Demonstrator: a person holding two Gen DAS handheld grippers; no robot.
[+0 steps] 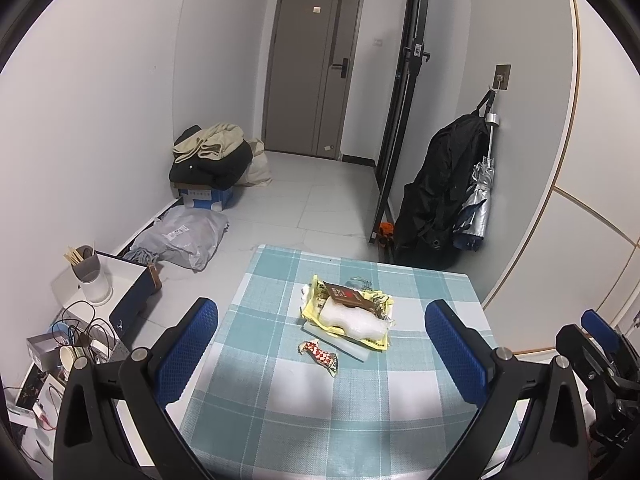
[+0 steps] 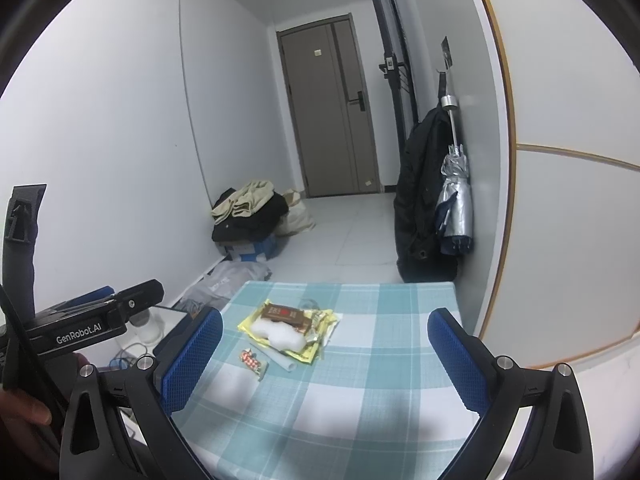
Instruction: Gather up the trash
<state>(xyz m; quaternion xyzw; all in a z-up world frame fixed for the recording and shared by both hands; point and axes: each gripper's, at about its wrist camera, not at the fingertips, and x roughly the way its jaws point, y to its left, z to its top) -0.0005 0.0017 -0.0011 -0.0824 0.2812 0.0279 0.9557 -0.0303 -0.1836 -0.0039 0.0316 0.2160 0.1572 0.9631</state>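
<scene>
Trash pile (image 1: 346, 312) is sitting near ctr of the table (image 1: 420, 360), which is wearing a teal-and-white checked cloth. Pile makeup, per left wrist view:

- Yellow wrapper (image 1: 320, 306) is lying flat as the base layer.
- Brown packet (image 1: 346, 294) is resting on the wrapper at the 12 o'clock side.
- White bubble wrap (image 1: 354, 322) is lying on top, just beside the packet at its 6 o'clock.
- Clear tube (image 1: 352, 350) is sticking out from under the pile toward 5 o'clock.
- Red-and-white checked candy wrapper (image 1: 320, 357) is lying apart from the pile at its 7 o'clock, near but not touching as far as can be told.

Left gripper (image 1: 320, 354) is hovering above the table's near half, jaws spread wide w/ nothing between the blue pads – the candy wrapper is appearing between them in the frame. Right gripper (image 2: 324, 364) is likewise released and empty, hovering over the near edge; the pile is appearing at its 11 o'clock. In the right wrist view, the left gripper's body is showing at 9 o'clock, w/ a hand (image 2: 22, 412) gripping it below.

Bkgd: a door (image 1: 312, 68) is standing shut at 12 o'clock; a clothes heap (image 1: 210, 156) is sitting on a blue box at 10 o'clock; a black bag (image 1: 436, 184) and a silver umbrella (image 1: 478, 196) are hanging on the wall at 2 o'clock.
</scene>
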